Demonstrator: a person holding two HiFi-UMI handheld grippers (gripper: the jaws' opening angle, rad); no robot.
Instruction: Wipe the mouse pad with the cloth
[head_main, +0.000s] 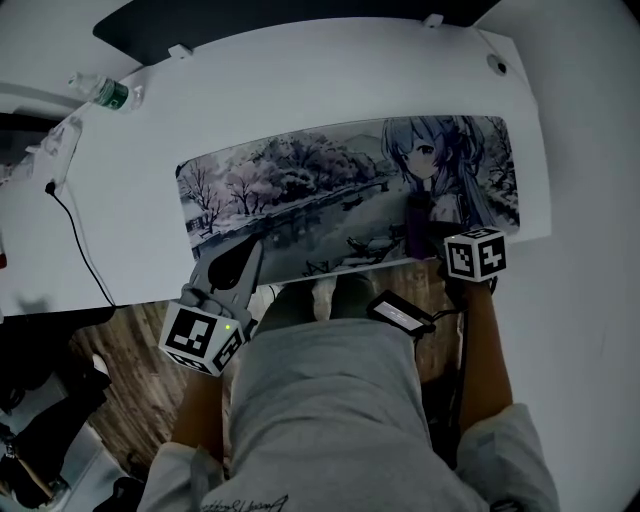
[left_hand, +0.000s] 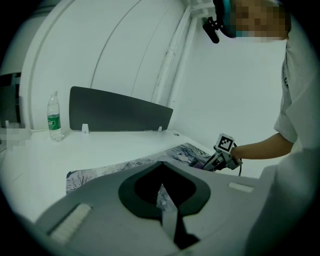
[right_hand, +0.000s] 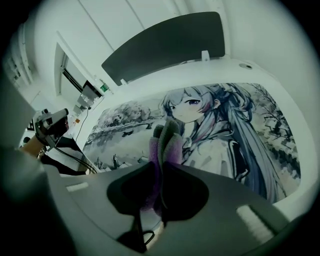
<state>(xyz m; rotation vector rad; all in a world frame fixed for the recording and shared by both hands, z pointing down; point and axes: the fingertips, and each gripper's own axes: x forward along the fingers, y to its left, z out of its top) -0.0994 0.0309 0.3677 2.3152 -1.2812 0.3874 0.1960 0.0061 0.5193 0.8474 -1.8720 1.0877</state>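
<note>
The long mouse pad (head_main: 300, 190) with a printed winter scene and an anime girl lies across the white desk (head_main: 300, 90). My right gripper (head_main: 430, 240) is shut on a folded purple cloth (head_main: 416, 228). The cloth rests on the pad's near right part, over the girl's body. In the right gripper view the cloth (right_hand: 167, 140) sticks out between the jaws of the right gripper (right_hand: 161, 167) onto the pad (right_hand: 240, 130). My left gripper (head_main: 246, 252) hovers at the pad's near left edge, shut and holding nothing. The left gripper view shows the left gripper (left_hand: 161, 186) above the pad (left_hand: 125, 165).
A water bottle (head_main: 105, 92) stands at the desk's far left corner. A dark panel (head_main: 280, 20) runs along the back edge. A black cable (head_main: 75, 235) trails over the left side. A small black device (head_main: 400, 312) lies on the person's lap by the desk's near edge.
</note>
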